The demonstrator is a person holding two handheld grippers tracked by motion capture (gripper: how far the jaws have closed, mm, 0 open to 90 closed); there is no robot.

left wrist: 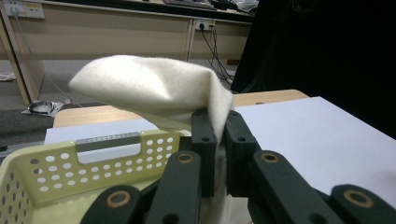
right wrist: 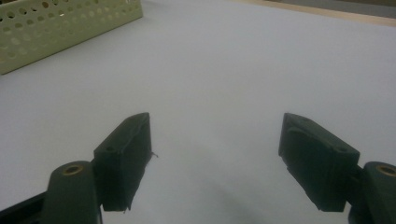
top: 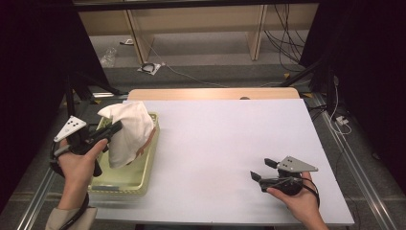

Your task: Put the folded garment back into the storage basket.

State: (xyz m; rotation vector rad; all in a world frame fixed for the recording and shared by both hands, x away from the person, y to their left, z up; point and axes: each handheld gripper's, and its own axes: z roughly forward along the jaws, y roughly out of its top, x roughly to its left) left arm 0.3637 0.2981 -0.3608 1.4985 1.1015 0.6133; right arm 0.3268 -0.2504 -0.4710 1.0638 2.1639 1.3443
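Left gripper [left wrist: 216,133] clamped on a thin fold of the white cloth [left wrist: 149,88], held above the yellow basket [left wrist: 56,168]. Risk: fold slips, cloth snags the rim. Right gripper [right wrist: 215,154] idle on the table [right wrist: 233,60], jaws apart.

Right gripper [right wrist: 215,158] jaws spread above table [right wrist: 233,60], basket [right wrist: 56,28] beyond.
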